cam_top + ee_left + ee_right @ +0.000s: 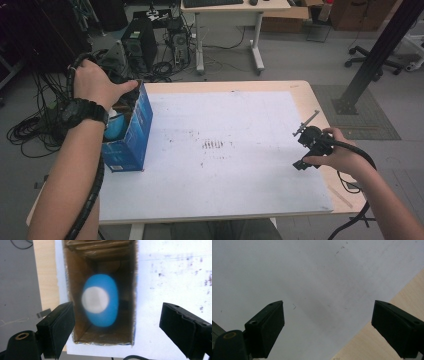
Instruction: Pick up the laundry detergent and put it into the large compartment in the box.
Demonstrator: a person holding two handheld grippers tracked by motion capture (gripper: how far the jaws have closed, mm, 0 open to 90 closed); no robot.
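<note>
Both grippers, left [117,322] and right [328,322], gape wide; lunging for the blue ball [100,300] could topple the box [131,132].

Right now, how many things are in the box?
1 that I can see: a blue and white ball inside the open cardboard box, directly under the left gripper. The box's far end is dark, so more could be hidden.
</note>
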